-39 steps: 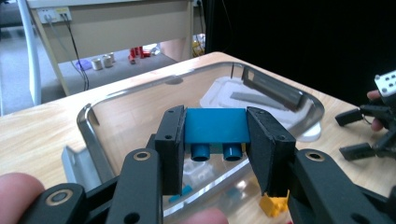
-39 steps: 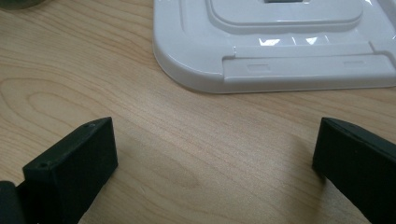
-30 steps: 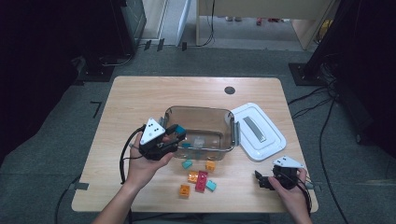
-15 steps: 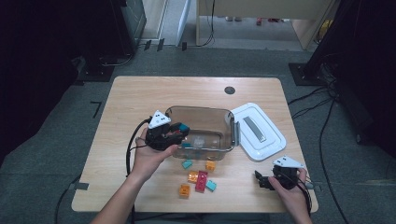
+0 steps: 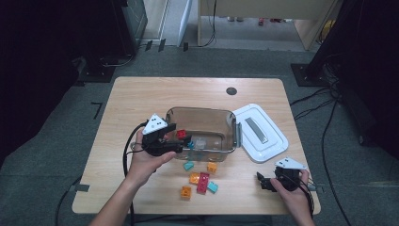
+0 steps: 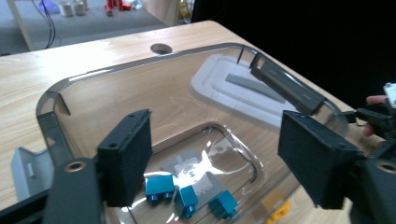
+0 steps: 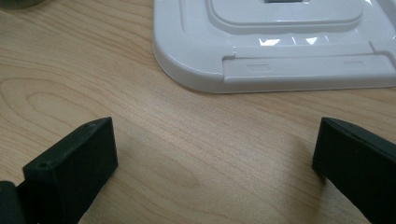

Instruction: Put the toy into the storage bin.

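Room: dark grey carpet with cables trailing across it, black equipment at the left and right edges of the high view, pale furniture along the top.
Table [image 5: 127,103]: light wood, mid-frame in the high view, a round cable hole near its far edge.
Container [image 5: 202,113]: clear smoky plastic tub at the table's centre, open on top; in my left gripper view its rim curves across the upper half of the frame.
Lid [image 5: 261,134]: white, lying flat just right of the container; its near corner sits at the top of my right gripper view.
Left gripper [image 5: 184,139]: over the container's near left corner, pointing into it. Its jaws have just been opening and now stand apart with nothing between the pads.
Right gripper [image 5: 259,180]: low right in the high view, resting near the table's front edge, jaws wide apart over bare wood, holding nothing.
Blocks in the container [image 6: 187,198]: three teal bricks on the floor of the tub, low centre in my left gripper view, directly under my open jaws; a red brick [image 5: 181,134] shows beside my left jaws in the high view.
Loose blocks [image 5: 203,182]: orange, red and teal pieces scattered on the table just in front of the container, bottom centre of the high view.
Key relation: the loose blocks lie below and right of my left gripper in the frame, left of my right one; I judge the left nearer, and the red block's long axis runs toward me.
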`<state>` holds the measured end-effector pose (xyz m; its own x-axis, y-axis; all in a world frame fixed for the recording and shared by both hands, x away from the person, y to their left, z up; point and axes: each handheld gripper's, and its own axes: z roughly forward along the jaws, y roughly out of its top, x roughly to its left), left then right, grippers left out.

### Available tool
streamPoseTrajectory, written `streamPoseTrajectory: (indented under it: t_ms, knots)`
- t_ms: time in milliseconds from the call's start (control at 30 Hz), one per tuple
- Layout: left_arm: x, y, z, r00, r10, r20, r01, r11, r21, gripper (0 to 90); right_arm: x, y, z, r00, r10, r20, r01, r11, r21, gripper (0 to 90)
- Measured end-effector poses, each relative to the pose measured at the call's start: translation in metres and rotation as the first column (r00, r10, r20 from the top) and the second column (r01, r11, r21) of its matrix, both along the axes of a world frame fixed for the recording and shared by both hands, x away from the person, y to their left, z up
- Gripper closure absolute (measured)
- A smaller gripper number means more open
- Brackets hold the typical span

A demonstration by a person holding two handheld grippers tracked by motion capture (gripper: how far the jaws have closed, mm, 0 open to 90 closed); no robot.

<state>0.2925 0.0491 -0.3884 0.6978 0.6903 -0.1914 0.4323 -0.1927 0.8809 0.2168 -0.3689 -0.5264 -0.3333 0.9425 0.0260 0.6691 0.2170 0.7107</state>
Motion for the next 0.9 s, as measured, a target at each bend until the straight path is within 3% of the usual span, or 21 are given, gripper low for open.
streamPoseTrajectory:
  t_ms: [133,367,567,667,900]
  knots:
    - [-0.012,0.011,0.001,0.9993,0.014,0.033,-0.014,0.9996,-0.026,12.9,0.0,0.0,0.0,1.0,0.001,-0.001,-0.001,1.0,-0.001,0.0]
    - [-0.035,0.032,-0.005,0.9968,0.005,0.08,-0.003,0.9997,-0.024,2.5,0.0,0.0,0.0,1.0,0.0,-0.001,0.0,1.0,-0.001,0.0]
    - [-0.046,0.049,-0.015,0.9979,0.028,0.059,-0.026,0.9988,-0.042,2.6,0.0,0.0,0.0,1.0,0.001,-0.001,-0.001,1.0,-0.001,0.0]
    - [-0.055,0.064,-0.028,0.9964,0.067,0.052,-0.067,0.9977,-0.012,2.6,0.0,0.0,0.0,1.0,0.001,-0.001,-0.001,1.0,0.0,0.0]
    - [-0.066,0.084,-0.052,0.994,0.104,0.035,-0.104,0.9944,0.016,2.6,0.0,0.0,0.0,1.0,0.001,0.0,-0.001,1.0,-0.003,0.0]
